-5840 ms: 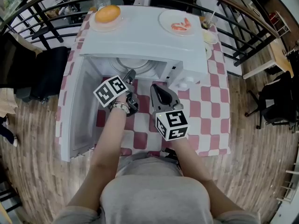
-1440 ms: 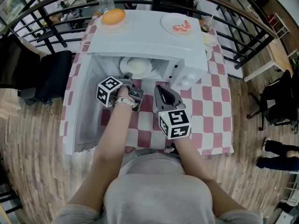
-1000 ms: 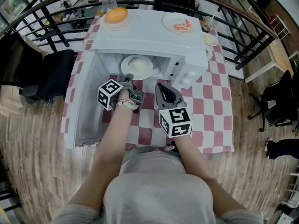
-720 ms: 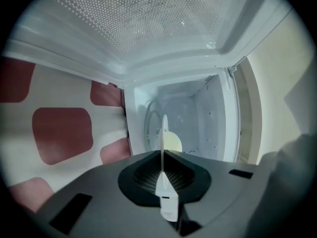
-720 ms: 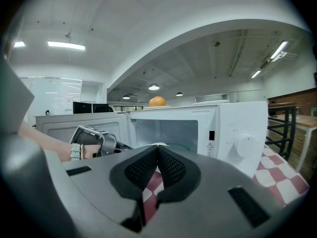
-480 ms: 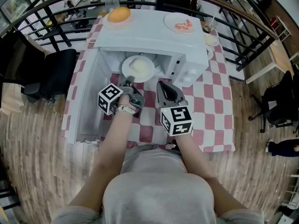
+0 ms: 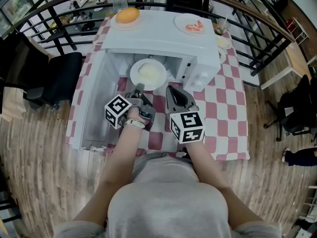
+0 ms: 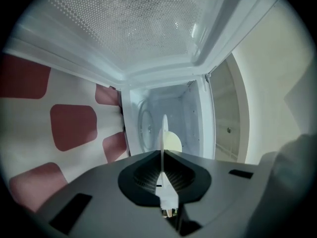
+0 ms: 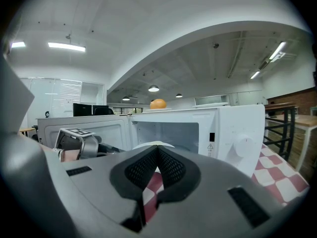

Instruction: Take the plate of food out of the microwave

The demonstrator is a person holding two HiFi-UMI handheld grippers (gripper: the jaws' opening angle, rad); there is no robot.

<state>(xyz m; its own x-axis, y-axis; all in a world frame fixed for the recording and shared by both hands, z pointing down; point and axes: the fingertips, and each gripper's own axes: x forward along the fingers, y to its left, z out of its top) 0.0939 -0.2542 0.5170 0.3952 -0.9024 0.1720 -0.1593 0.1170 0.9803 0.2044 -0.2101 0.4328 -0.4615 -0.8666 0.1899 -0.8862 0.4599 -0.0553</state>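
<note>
Two tools in frame, one doing the work. On the plate (image 7: 159, 83), the left tool (image 7: 140, 88) is clamped narrow on the near rim. The left gripper view shows that rim edge-on, pinched between the pads, with the pale food (image 7: 150, 72) beyond it.

The plate sits at the mouth of the microwave (image 7: 163, 41): near edge out in front of the opening, far edge at or just inside it. The door (image 7: 91, 108) stands wide open on the microwave's left. In front of the microwave's control side, the right tool (image 7: 170, 88) is closed on nothing, pads meeting at the tips. It is over the checked bench (image 7: 218, 113), just beside the plate and not touching it.

Step in hand, as I read it: drawing the plate out.
- A one-edge grip makes the plate a lever, so hold it level and pull straight away from the microwave.
- Go slow with no wrist roll, or the food slides.
- Lift the far rim over the sill and clear of the door frame.
- Don't loosen the clamp until the plate is flat on the bench in front of the microwave.
- If the free rim sags, the right tool could go under it for support.

An orange (image 7: 128, 15) and a second plate (image 7: 190, 24) sit on top of the microwave, so avoid knocking the housing.
</note>
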